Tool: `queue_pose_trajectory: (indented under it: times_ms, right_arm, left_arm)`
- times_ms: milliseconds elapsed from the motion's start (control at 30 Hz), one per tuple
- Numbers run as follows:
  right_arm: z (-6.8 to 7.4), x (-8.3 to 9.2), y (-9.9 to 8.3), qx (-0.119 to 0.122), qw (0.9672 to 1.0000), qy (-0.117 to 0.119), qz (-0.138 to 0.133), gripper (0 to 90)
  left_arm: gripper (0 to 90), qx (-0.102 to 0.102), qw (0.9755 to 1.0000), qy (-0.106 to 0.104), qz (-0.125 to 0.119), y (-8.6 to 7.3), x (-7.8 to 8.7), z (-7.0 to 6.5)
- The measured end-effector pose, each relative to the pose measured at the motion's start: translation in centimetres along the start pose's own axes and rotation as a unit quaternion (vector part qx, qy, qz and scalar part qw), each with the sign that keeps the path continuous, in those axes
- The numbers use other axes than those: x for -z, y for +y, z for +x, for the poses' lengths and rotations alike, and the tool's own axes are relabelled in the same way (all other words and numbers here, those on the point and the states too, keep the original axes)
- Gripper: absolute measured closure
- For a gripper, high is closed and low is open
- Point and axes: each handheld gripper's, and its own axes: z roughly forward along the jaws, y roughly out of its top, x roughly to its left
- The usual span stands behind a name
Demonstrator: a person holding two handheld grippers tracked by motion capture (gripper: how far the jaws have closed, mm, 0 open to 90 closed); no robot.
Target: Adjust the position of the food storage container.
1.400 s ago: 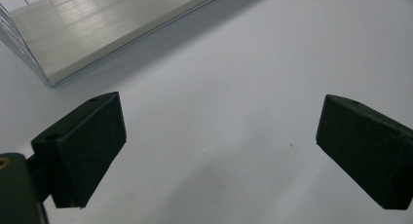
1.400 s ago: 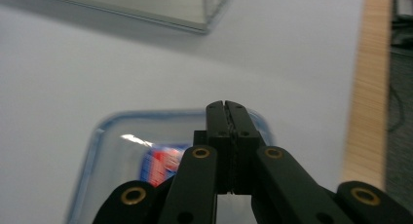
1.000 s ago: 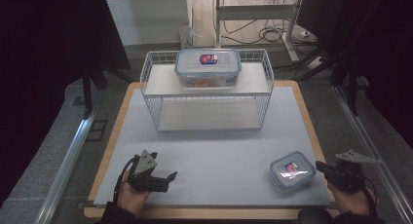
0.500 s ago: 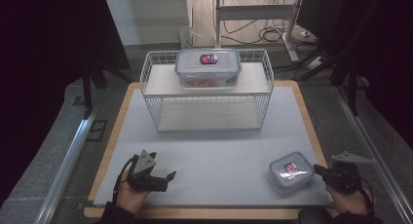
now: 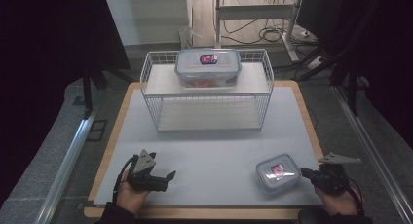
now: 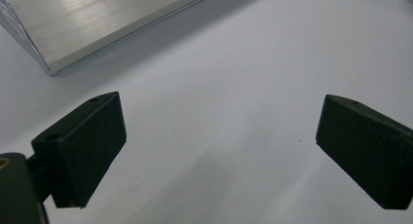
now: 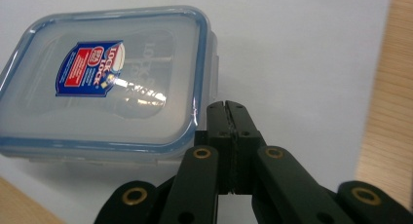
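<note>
Your right gripper (image 5: 306, 173) has slid in toward the small lidded container (image 5: 278, 172) since the earlier frame; its jaws are pressed together, empty, just beside the container's near corner. The container sits on the surface (image 5: 214, 151) at front right. Your left gripper (image 5: 168, 177) is spread wide, holding nothing.

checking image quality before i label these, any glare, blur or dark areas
Right gripper view: a white glare streak crosses the lid of the small box, and the tool up close is slightly soft. Left gripper view: the jaw pads are sharp and cast soft shadows on the white mat. High view: the mat is evenly lit, the surroundings fall into near black, and the wire rack looks a little grainy.
</note>
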Motion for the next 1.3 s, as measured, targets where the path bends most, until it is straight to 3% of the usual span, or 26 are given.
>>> queue_pose_trajectory:
  times_ms: [133, 333, 733, 967, 1167, 1300]
  right_arm:
    - [0.6, -0.5, 0.2, 0.012, 0.9999, 0.002, 0.005, 89.9]
    - [0.4, -1.4, 0.5, 0.024, 0.9997, 0.0, 0.007, 89.9]
    - [2.9, -1.7, 0.7, 0.04, 0.9979, 0.043, 0.028, 90.0]
    - [5.2, -2.5, 1.0, 0.061, 0.9943, 0.074, 0.046, 90.0]
    - [6.8, -3.7, 1.3, 0.077, 0.9904, 0.098, 0.06, 89.9]
    - [7.9, -4.5, 1.5, 0.088, 0.9879, 0.108, 0.068, 89.9]
  left_arm:
    - [3.9, -0.001, 1.0, -0.001, 0.001, 0.0, 0.0, 0.0]
    - [4.0, -0.002, 1.0, -0.002, 0.003, 0.0, -0.1, -0.1]
    - [4.2, 0.0, 0.9999, -0.008, 0.008, 0.0, -0.2, -0.2]
    - [5.0, 0.01, 0.9997, -0.02, 0.011, 0.2, -0.2, -0.3]
    - [6.4, 0.012, 0.9989, -0.035, 0.029, 0.4, -0.3, -0.9]
    - [13.5, 0.03, 0.9979, -0.05, 0.031, 0.7, -0.2, -1.6]
